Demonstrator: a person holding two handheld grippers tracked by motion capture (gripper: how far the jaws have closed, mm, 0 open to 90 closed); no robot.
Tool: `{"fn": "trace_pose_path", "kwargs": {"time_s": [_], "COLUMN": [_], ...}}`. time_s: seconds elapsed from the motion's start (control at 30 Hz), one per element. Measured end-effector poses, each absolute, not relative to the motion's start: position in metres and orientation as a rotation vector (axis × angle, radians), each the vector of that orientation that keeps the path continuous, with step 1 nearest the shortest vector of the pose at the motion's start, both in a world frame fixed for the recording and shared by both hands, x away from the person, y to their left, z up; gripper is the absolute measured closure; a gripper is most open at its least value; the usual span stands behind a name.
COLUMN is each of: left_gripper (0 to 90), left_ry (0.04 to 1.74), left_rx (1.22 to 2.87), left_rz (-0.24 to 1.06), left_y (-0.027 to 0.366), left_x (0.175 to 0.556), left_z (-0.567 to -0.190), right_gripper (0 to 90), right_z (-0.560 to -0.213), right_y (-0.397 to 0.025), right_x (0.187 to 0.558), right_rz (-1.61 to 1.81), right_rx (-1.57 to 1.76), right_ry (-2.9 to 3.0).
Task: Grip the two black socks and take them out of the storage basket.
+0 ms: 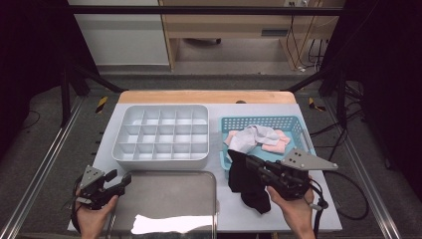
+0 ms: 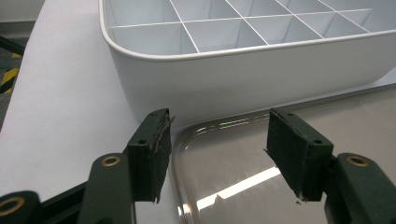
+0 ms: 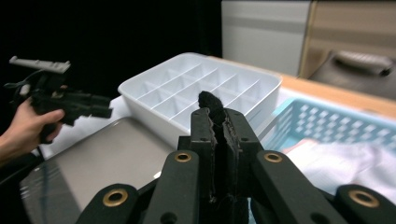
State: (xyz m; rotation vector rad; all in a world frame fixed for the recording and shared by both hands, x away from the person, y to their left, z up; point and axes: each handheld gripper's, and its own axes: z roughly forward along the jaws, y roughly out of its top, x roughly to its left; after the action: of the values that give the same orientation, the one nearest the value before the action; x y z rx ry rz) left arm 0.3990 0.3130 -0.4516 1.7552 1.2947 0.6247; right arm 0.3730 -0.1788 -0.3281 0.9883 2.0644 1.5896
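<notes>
Right gripper clamps black sock beside blue basket, mid-transfer; next needs laying it on metal tray; left gripper waits open.

The flat rectangular metal tray is glossy and throws back a bright glare. The white divided plastic organiser box looks smooth and matt. The light-blue perforated plastic basket holds soft pale cloths; the black fuzzy cloth looks matt. The table's far edge is bare wood.
</notes>
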Motion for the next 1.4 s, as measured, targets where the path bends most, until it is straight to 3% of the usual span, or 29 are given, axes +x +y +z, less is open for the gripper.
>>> {"fn": "trace_pose_path", "kwargs": {"time_s": [0.4, 1.03, 1.4], "left_gripper": [39.0, 39.7, 39.9], "left_ry": [1.285, 1.279, 1.255], "left_rx": [1.758, 1.782, 1.785], "left_rz": [0.623, 0.616, 0.605], "left_y": [0.313, 0.305, 0.297], "left_x": [0.398, 0.396, 0.395], "left_z": [-0.451, -0.452, -0.45], "right_gripper": [83.2, 81.7, 65.5], "right_z": [-0.378, -0.455, -0.457], "right_y": [-0.17, -0.209, -0.207], "right_x": [0.367, 0.378, 0.384], "right_rz": [1.561, 1.231, 1.171], "right_rx": [1.11, 1.424, 1.409], "right_ry": [2.175, 2.091, 2.059]}}
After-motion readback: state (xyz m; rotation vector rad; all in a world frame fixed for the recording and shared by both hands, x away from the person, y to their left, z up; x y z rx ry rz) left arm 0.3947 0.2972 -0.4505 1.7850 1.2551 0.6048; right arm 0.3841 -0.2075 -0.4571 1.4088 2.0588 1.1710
